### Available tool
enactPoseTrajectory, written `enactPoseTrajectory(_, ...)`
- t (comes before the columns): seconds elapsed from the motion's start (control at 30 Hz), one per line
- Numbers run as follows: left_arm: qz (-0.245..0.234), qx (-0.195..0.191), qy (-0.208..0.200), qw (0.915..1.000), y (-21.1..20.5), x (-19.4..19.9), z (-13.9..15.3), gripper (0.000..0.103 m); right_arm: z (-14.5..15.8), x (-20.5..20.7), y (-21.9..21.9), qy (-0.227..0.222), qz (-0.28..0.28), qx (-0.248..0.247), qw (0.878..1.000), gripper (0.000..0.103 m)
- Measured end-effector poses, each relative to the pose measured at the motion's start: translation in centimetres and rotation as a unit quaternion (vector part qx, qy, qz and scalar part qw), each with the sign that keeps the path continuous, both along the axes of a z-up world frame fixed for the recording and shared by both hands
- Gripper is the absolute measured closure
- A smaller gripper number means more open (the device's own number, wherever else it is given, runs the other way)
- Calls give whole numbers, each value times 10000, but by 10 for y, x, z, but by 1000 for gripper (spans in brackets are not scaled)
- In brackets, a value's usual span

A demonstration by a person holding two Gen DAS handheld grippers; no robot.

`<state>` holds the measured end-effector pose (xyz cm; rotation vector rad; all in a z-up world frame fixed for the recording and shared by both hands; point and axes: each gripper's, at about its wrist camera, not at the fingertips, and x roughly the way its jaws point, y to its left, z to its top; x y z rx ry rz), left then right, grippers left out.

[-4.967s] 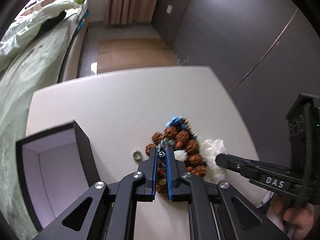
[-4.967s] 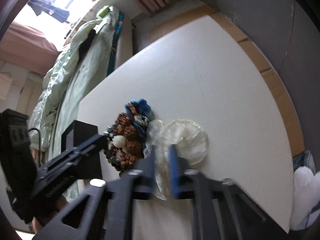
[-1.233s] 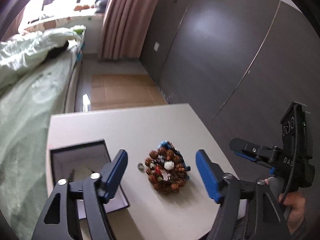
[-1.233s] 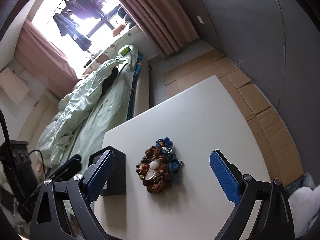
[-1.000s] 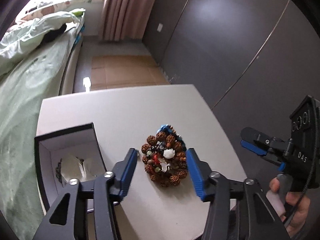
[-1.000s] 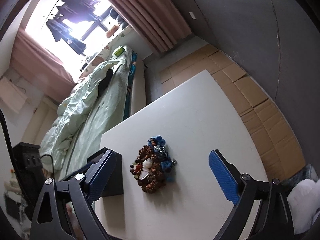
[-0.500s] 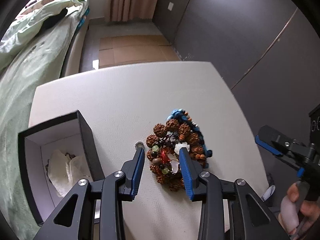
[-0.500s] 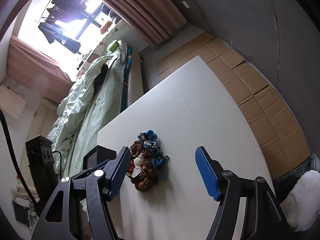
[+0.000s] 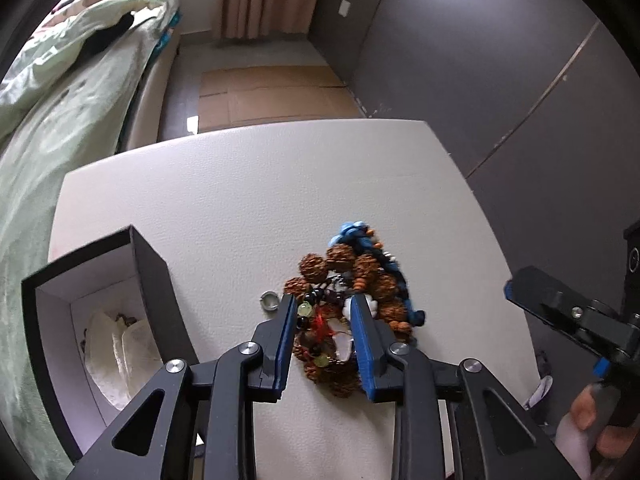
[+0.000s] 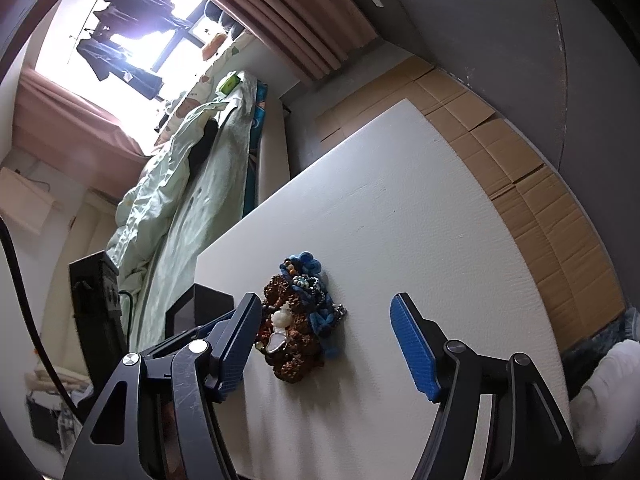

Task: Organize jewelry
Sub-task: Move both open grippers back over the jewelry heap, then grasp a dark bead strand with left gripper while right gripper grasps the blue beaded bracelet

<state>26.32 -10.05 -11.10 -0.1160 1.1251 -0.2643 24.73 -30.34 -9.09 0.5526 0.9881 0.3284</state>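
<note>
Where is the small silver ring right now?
In the left wrist view the small silver ring lies on the white table, between the black box and the bead pile, just left of the pile.

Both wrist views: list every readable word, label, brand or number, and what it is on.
None can be read.
Right gripper, seen from the left wrist view: no lettering shows on its black body.
Black box: plain walls, no print.
Jewelry pile: beads only, no tags.
Left gripper: no markings on its blue pads.
Green item on the bed: too small to tell.
</note>
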Motion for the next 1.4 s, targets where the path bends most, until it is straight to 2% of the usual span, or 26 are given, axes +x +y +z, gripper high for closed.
enactPoseTrajectory(0.1,84,118,84,9999,0,3,-6,74,1,0,2,-7,2,6,10000,34)
enactPoseTrajectory(0.17,165,121,199,9996,2,6,-12,78,0,1,4,10,11,0,10000,34)
enactPoseTrajectory(0.3,191,126,167,9996,1,4,-13,79,0,0,6,10,41,-21,10000,34)
enactPoseTrajectory(0.33,183,16,192,9996,2,4,-14,80,0,1,6,14,38,-23,10000,34)
enactPoseTrajectory(0.4,182,-173,241,9994,4,5,-16,93,0,0,6,22,26,-2,10000,34)
enactPoseTrajectory(0.73,169,-628,-289,9975,13,-3,19,94,-3,3,19,65,209,67,9997,35)
enactPoseTrajectory(0.83,151,-779,-500,9956,16,-5,33,94,-7,7,28,142,367,124,9991,49)
enactPoseTrajectory(0.93,110,-931,-684,9932,20,-8,47,94,-13,9,36,225,466,46,9986,56)
enactPoseTrajectory(1.13,132,-1060,-962,9896,33,-15,64,94,-24,24,46,241,434,-239,9985,59)
enactPoseTrajectory(1.4,327,-1109,-1041,9878,63,-16,68,94,-42,50,53,172,365,164,9991,59)
